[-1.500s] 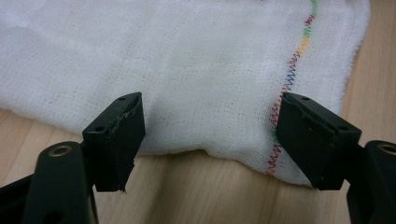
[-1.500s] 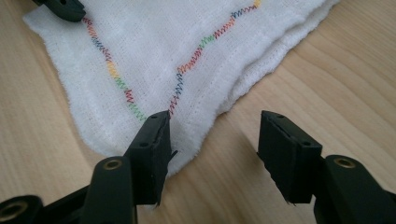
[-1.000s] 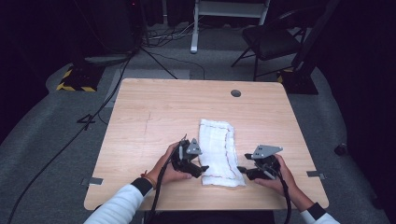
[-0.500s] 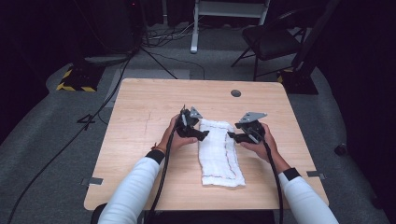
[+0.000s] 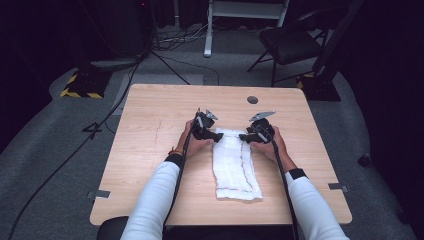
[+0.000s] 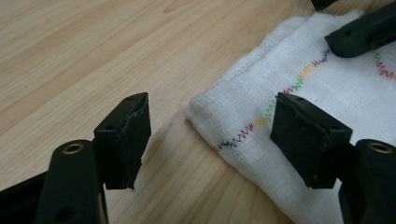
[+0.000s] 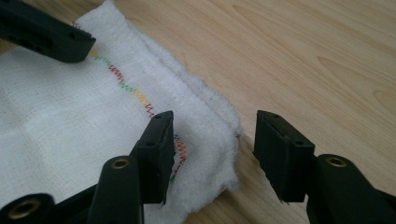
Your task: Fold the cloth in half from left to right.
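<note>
We see a white folded cloth (image 5: 234, 165) lying on the wooden surface (image 5: 150, 130), a little toward the right of the middle, with its long side running from the near edge toward the far edge. Its near end lies close to the near edge; its far end reaches about the middle of the surface.

The left claw (image 5: 218, 136) is at the far left corner of the cloth. In the left gripper view its jaws are spread wide: one jaw stands over bare wood just beside the cloth corner (image 6: 205, 112), the other over the cloth itself, near a line of coloured zigzag stitching (image 6: 261, 120). We cannot tell if the jaws touch the cloth.

The right claw (image 5: 244, 136) is at the far right corner of the cloth. In the right gripper view its jaws are also spread apart: one stands over the cloth by the coloured stitching (image 7: 140, 100), the other over bare wood just beside the frayed corner (image 7: 229, 140). Neither claw pinches anything.

Both hands come from the near edge, with white sleeves (image 5: 150, 205) on the forearms. A small dark round disc (image 5: 252, 100) is set in the surface near the far edge, toward the right. Beyond the surface, on the grey floor, stand a black chair (image 5: 290, 42) and some cables (image 5: 100, 125).
</note>
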Demonstrator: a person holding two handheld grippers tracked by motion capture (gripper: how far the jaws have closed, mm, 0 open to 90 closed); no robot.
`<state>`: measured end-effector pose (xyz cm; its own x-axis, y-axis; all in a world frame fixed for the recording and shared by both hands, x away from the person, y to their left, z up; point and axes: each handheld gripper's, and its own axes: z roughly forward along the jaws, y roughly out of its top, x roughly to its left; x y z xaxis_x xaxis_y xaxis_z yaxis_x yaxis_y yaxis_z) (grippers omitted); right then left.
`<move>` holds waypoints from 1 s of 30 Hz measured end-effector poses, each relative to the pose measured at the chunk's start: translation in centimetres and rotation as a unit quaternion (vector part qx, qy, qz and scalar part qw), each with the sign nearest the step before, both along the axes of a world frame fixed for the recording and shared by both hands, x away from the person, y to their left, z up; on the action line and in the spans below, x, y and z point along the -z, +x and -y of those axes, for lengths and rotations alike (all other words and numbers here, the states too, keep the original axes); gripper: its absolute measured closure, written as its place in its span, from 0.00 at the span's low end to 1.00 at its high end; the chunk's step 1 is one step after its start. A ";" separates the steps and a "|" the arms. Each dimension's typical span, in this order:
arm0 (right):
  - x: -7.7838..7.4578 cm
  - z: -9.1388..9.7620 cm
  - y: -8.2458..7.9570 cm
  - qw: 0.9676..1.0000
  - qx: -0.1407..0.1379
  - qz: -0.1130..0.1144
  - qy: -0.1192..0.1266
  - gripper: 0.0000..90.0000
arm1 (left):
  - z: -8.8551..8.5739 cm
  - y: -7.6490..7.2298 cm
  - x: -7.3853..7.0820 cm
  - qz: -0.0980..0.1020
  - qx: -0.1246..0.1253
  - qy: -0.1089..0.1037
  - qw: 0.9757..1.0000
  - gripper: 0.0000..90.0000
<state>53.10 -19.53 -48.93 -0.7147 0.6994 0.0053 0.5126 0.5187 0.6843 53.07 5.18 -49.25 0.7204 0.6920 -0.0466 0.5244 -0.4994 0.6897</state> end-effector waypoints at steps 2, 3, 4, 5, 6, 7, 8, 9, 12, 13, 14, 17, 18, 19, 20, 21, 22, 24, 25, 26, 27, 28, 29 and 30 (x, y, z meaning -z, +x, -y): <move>0.2 0.1 0.1 1.000 -0.007 -0.010 0.012 0.60 | 0.1 0.1 0.2 -0.006 0.003 0.002 1.000 0.32; 0.2 0.2 0.2 1.000 -0.006 -0.014 0.019 0.60 | 0.1 0.1 0.3 -0.009 0.003 0.000 1.000 0.32; 0.2 0.3 0.2 1.000 -0.008 -0.015 0.021 0.60 | 0.1 0.2 0.4 -0.011 0.002 -0.003 1.000 0.32; 0.2 0.3 0.3 1.000 -0.008 -0.015 0.022 0.63 | 0.0 0.2 0.4 -0.015 0.005 -0.004 1.000 0.32; 0.2 0.4 0.2 0.999 -0.013 -0.018 0.025 0.68 | 0.0 0.2 0.5 -0.012 0.007 -0.005 1.000 0.32; 0.2 0.2 0.1 0.999 -0.013 -0.021 0.025 0.72 | 0.0 0.2 0.5 -0.011 0.007 -0.002 1.000 0.32; 0.2 0.1 0.0 0.999 -0.016 -0.023 0.024 0.76 | 0.0 0.2 0.4 -0.012 0.008 0.000 1.000 0.32; 0.1 0.0 0.0 0.999 -0.019 -0.024 0.024 0.79 | 0.0 0.2 0.4 -0.011 0.015 -0.001 1.000 0.33; 0.1 -0.1 -0.1 0.999 -0.024 -0.028 0.025 0.86 | 0.1 0.1 0.1 -0.018 0.038 -0.004 0.999 0.52; 0.0 -0.1 -0.1 0.999 -0.026 -0.027 0.024 0.89 | 0.2 0.1 0.1 -0.022 0.043 -0.007 0.999 0.58; 0.0 -0.2 -0.2 0.999 -0.027 -0.025 0.021 0.91 | 0.2 0.1 0.0 -0.028 0.050 -0.008 0.998 0.66; -0.1 -0.3 -0.2 0.999 -0.027 -0.020 0.018 0.93 | 0.2 0.2 -0.1 -0.034 0.062 -0.012 0.997 0.80; -0.1 -0.3 -0.2 0.999 -0.027 -0.017 0.017 0.94 | 0.3 0.2 0.0 -0.030 0.061 -0.012 0.998 0.83; -0.1 -0.3 -0.2 0.999 -0.026 -0.012 0.015 0.94 | 0.3 0.3 -0.1 -0.026 0.061 -0.010 0.998 0.85; -0.2 -0.4 -0.3 1.000 -0.025 -0.009 0.015 0.94 | 0.4 0.3 -0.1 -0.027 0.059 -0.011 0.998 0.87; -0.3 -0.4 -0.3 1.000 -0.023 -0.003 0.015 0.95 | 0.5 0.3 -0.1 -0.026 0.057 -0.008 0.998 0.88; -0.4 -0.4 -0.3 1.000 -0.021 0.003 0.015 0.95 | 0.6 0.4 -0.2 -0.022 0.055 -0.006 0.998 0.89; -0.6 -0.3 -0.3 1.000 -0.019 0.015 0.016 0.95 | 0.7 0.5 -0.3 -0.018 0.052 -0.004 0.998 0.90; -0.8 -0.3 -0.4 1.000 -0.019 0.019 0.015 0.95 | 0.8 0.5 -0.4 -0.016 0.051 -0.002 0.999 0.90; -0.9 -0.3 -0.4 0.999 -0.019 0.025 0.012 0.95 | 0.8 0.5 -0.5 -0.011 0.048 -0.006 0.999 0.90; -1.0 -0.3 -0.5 0.999 -0.017 0.030 0.011 0.95 | 0.8 0.6 -0.7 -0.010 0.047 -0.007 0.999 0.90; -1.1 -0.3 -0.5 0.999 -0.015 0.035 0.012 0.95 | 0.8 0.6 -0.9 -0.009 0.047 -0.007 0.999 0.90; -1.2 -0.2 -0.5 0.999 -0.013 0.038 0.015 0.95 | 0.8 0.7 -1.0 -0.007 0.048 -0.008 0.999 0.90; -1.4 -0.2 -0.6 0.999 -0.009 0.042 0.018 0.95 | 0.9 0.7 -1.2 -0.004 0.045 -0.011 0.999 0.91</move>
